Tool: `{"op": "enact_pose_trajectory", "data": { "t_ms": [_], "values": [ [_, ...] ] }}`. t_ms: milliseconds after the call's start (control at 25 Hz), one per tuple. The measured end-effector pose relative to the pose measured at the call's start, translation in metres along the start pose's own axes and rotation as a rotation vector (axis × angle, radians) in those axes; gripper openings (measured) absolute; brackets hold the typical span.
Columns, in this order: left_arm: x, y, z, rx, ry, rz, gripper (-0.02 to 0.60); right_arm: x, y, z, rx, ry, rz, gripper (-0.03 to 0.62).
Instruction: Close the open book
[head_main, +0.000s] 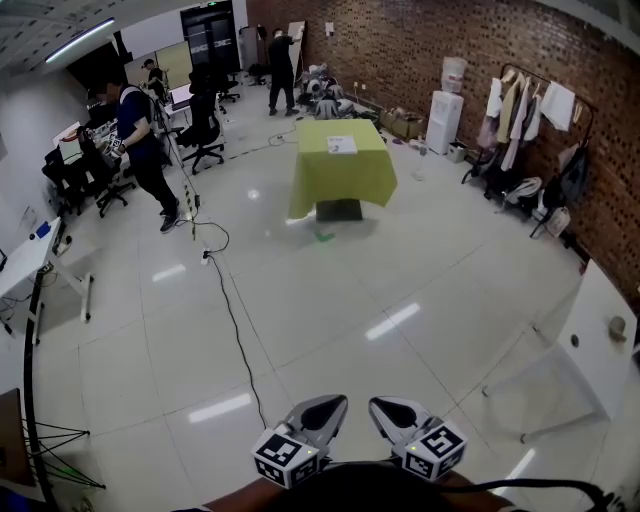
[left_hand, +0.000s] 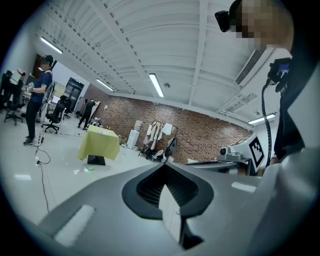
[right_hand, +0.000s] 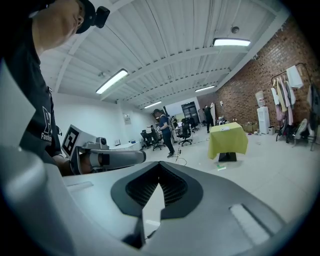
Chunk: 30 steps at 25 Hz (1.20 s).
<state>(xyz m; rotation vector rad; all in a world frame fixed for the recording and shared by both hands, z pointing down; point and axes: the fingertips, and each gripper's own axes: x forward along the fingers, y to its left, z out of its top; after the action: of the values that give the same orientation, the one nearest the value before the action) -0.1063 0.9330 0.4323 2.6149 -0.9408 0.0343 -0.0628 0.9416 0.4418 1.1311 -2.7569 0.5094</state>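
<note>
White book (head_main: 342, 146) lies flat on yellow-green table (head_main: 345, 185).

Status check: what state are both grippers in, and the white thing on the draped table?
left gripper: shut, nothing between its jaws.
right gripper: shut, empty.
book: lying on the table, far off; too small to tell if open or closed.
table: draped in a yellow-green cloth.

Open-plan office-cum-lab with a brick wall (head_main: 400, 50).
Desks (head_main: 25, 262) and office chairs (head_main: 205, 135) crowd the upper left; a coat rack (head_main: 530, 108) and a water dispenser (head_main: 445, 118) stand along the bricks, upper right; glossy floor tiles (head_main: 330, 300) spread between.
</note>
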Motion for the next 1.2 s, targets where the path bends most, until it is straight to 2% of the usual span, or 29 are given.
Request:
{"op": "enact_pose_trajectory", "data": {
  "t_ms": [360,560,720,1000,1200],
  "values": [
    [-0.034,0.031,-0.004,-0.015,0.017,-0.005,0.008,0.031,0.031,-0.004,-0.010,0.021,-0.010,0.008],
    [-0.026,0.030,-0.009,-0.045,0.035,-0.033,0.008,0.032,0.029,-0.009,0.003,0.030,-0.022,0.008],
    [-0.014,0.035,0.003,-0.028,0.035,-0.061,0.008,0.043,0.021,-0.005,0.027,0.014,-0.021,0.008],
    [0.004,0.066,0.011,-0.027,0.051,0.022,0.008,0.067,-0.005,0.008,0.020,0.010,0.025,0.008],
    [0.042,0.078,0.038,0.002,0.027,0.049,0.008,0.080,-0.041,0.035,0.001,-0.019,0.059,0.008]
  ]
}}
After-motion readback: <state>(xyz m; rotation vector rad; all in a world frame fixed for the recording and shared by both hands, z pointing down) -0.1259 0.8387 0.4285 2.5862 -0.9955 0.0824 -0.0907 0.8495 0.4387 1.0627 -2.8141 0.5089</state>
